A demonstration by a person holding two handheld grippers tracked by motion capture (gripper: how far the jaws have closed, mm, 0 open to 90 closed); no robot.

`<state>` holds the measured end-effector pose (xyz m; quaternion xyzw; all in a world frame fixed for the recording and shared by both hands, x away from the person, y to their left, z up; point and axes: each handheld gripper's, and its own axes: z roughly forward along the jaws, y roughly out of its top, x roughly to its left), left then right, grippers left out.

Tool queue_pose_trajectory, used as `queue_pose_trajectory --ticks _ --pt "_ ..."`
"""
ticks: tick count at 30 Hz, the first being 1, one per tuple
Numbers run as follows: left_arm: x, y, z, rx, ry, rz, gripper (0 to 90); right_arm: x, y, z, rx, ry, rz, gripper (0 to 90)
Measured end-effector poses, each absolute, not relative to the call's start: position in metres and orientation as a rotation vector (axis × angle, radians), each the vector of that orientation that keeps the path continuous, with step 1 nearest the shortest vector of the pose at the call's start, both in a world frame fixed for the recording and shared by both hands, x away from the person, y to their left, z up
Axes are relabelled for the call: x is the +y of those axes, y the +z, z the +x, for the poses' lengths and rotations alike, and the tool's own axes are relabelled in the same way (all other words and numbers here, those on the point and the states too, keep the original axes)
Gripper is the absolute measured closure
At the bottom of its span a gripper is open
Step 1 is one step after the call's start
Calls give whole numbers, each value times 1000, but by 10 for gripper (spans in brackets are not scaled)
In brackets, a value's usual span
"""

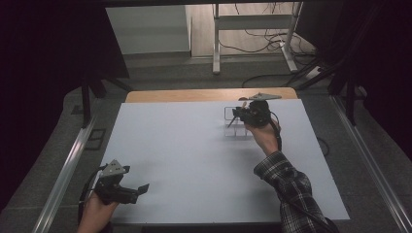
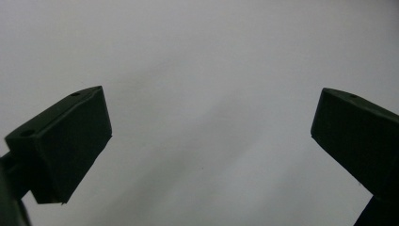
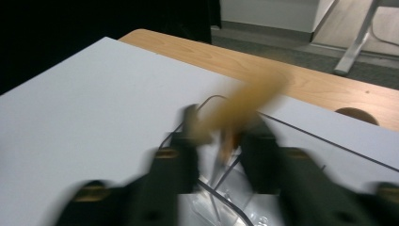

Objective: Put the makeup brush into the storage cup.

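A slim wooden stick (image 3: 244,101), tan and round like a pencil or brush handle, sits between the jaws of the right gripper (image 3: 220,141), slanting up and away past their tips toward the far edge of the table. It is blurred in the right gripper view, so I cannot tell whether the pads press on it; the jaws stand partly apart around it, not clamped tight. Right below them is a clear organizer (image 3: 221,197), a small boxy thing of see-through plastic with thin dark edges and square compartments, glossy where the light catches it. From the high view the organizer (image 1: 236,124) stands on the far right part of the table, and the right gripper (image 1: 239,115) hangs just over it, its black body held by a hand in a plaid sleeve (image 1: 286,187). The table (image 1: 194,160) is covered by a smooth, matte white sheet, with a strip of pale wood showing along its far edge. Well apart, at the near left corner, the left gripper (image 1: 141,188) rests low over the sheet, its two blocky black jaws spread wide with nothing but bare white between them.
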<state>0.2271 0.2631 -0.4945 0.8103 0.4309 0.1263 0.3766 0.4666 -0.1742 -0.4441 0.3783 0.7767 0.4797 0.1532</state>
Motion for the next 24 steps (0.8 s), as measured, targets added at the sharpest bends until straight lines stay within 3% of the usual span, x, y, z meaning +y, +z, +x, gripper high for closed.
queue_pose_trajectory --ticks 3,4,5,9,24 --pt "263 -494 227 1104 322 2070 0 -174 -445 472 2239 1410 1102 188" --pt "263 -494 227 1104 322 2071 0 -174 -445 474 2238 1412 1116 98" --pt "263 -494 227 1104 322 2071 0 -174 -445 474 2241 1397 1123 67" --pt "263 -495 227 1105 322 2070 0 -175 -445 472 2244 1353 1102 24" --pt "262 -494 227 1107 328 2071 0 -178 -440 467 2266 1351 1098 24"
